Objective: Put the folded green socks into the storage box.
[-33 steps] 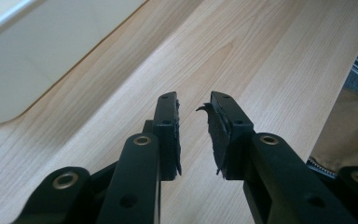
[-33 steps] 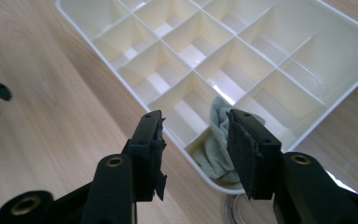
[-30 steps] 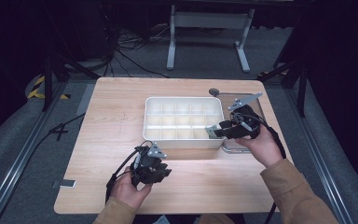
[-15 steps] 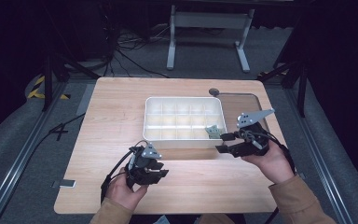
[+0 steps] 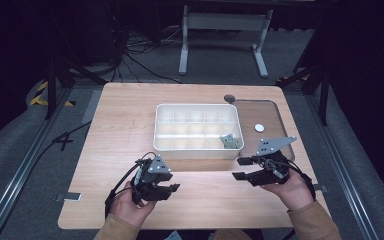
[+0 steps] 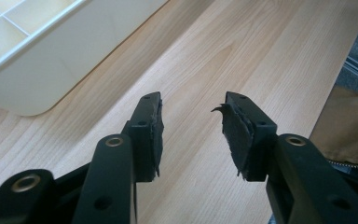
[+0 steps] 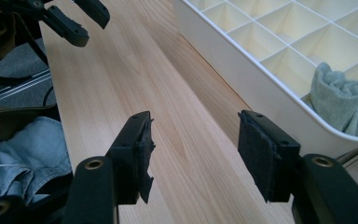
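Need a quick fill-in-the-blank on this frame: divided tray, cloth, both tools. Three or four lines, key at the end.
1. The grey cloth lies inside a compartment of the white ____.
2. The cloth's compartment is at the tray's near-____ corner in the high view.
3. The left tool and right tool both have their jaws ____, with nothing between them.
4. A small white disc lies on the clear lid to the tray's ____.

Missing words: tray; right; open; right

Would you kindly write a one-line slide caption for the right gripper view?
Open right gripper over the wooden table, beside a white divided tray holding a grey-green cloth.
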Demonstrator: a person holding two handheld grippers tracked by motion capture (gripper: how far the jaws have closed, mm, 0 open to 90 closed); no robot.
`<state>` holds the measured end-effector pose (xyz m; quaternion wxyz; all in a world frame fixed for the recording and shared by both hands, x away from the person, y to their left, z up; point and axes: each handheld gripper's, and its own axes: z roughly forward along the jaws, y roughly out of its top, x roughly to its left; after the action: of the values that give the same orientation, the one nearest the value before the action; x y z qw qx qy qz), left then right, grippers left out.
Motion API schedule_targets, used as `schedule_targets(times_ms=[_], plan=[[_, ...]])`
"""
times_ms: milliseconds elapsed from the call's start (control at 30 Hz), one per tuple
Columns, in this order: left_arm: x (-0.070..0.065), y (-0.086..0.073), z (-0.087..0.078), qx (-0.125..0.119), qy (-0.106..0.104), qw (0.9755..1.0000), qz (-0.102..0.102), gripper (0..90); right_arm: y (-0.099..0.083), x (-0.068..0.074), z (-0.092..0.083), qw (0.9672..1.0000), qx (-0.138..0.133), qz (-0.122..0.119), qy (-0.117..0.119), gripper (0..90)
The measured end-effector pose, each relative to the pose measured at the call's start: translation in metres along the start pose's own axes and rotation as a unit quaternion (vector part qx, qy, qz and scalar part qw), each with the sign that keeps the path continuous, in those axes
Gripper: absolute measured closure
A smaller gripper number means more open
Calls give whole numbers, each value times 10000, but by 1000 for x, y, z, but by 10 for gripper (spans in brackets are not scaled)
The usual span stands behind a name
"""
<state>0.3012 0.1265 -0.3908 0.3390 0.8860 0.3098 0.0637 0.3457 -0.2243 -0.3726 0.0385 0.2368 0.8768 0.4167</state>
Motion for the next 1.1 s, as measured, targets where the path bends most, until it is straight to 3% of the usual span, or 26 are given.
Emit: schedule_targets(times_ms=[167, 433, 767, 900, 1100], plan=[[1, -5, 2, -57, 71, 9998, 204, 532, -15, 1, 9, 10000, 4, -8, -38, 431], [5, -8, 5, -81, 65, 9998, 151, 524, -37, 2, 20, 9998, 6, 58, -206, 430], [10, -14, 16, 77, 9, 9999, 77, 524, -57, 2, 36, 9994, 131, 90, -304, 424], [10, -15, 21, 217, 70, 9995, 206, 523, -63, 4, 44, 9991, 248, 65, -326, 422], [12, -17, 27, 333, 39, 9992, 203, 517, -70, 6, 52, 9985, 244, 37, -491, 409]])
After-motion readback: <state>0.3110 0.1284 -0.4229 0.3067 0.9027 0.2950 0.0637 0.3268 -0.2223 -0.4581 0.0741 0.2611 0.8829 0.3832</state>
